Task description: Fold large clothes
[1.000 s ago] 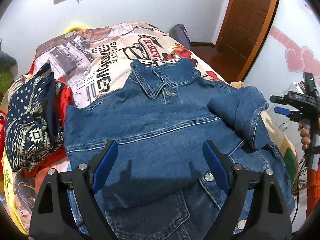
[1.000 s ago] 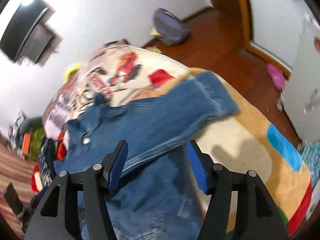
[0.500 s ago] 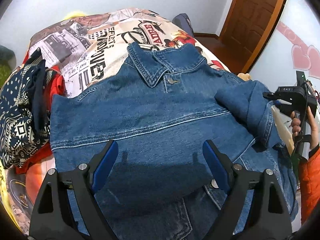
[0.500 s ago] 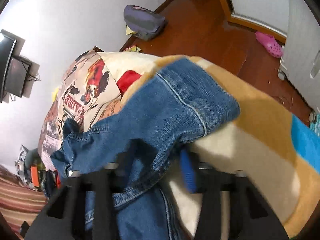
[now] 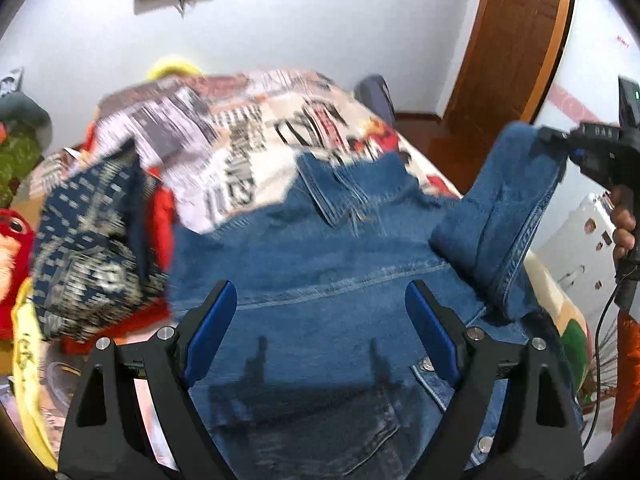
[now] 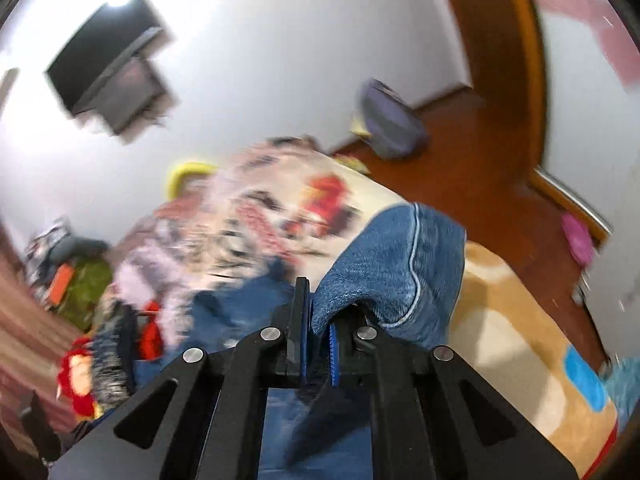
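The right gripper (image 6: 318,332) pinches the denim jacket's sleeve (image 6: 394,264), lifted at frame right for folding inward; the left gripper (image 5: 322,322) hovers spread, empty.

The right gripper (image 6: 316,336) has clamped the denim sleeve (image 5: 504,216) (cuff end) and lifted it.

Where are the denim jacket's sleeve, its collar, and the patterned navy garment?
sleeve (image 5: 516,200), left wrist view, on its lifted cuff end.
collar (image 5: 332,184), left wrist view, on the left collar flap.
patterned navy garment (image 5: 88,240), left wrist view, on its middle.
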{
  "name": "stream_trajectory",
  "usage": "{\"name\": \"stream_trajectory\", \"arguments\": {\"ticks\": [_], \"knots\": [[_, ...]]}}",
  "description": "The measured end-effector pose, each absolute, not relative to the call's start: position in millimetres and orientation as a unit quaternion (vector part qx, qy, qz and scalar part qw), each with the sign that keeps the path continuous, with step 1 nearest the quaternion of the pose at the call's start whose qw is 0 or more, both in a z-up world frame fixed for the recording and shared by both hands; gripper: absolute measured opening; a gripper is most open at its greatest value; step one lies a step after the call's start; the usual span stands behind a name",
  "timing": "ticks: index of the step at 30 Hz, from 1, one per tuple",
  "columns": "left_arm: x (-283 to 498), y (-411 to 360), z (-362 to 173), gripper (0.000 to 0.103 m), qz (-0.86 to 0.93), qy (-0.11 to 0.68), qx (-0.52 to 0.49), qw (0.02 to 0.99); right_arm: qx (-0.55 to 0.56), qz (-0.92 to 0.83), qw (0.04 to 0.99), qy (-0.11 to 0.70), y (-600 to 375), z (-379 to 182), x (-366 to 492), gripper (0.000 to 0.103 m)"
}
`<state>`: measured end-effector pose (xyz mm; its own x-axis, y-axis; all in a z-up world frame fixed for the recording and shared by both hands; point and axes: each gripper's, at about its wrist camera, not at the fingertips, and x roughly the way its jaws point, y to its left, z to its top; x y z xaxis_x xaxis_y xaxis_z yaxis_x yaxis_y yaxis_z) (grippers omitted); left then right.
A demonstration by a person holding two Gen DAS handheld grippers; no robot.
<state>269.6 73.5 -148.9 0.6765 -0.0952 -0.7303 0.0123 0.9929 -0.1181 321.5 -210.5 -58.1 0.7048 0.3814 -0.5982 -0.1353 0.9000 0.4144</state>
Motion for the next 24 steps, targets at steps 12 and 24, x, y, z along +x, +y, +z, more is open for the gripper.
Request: {"name": "stream_trajectory", "arguments": {"ticks": [12, 24], "knots": [[205, 167, -123, 0.087, 0.033, 0.370, -0.083, 0.925, 0.072, 0.278, 0.858, 0.426, -28, -88, 309, 0.007], [172, 205, -185, 0.086, 0.066, 0.434, -0.129, 0.889, -0.059, 0.289, 0.761, 0.577, 56, -218, 270, 0.011]]}}
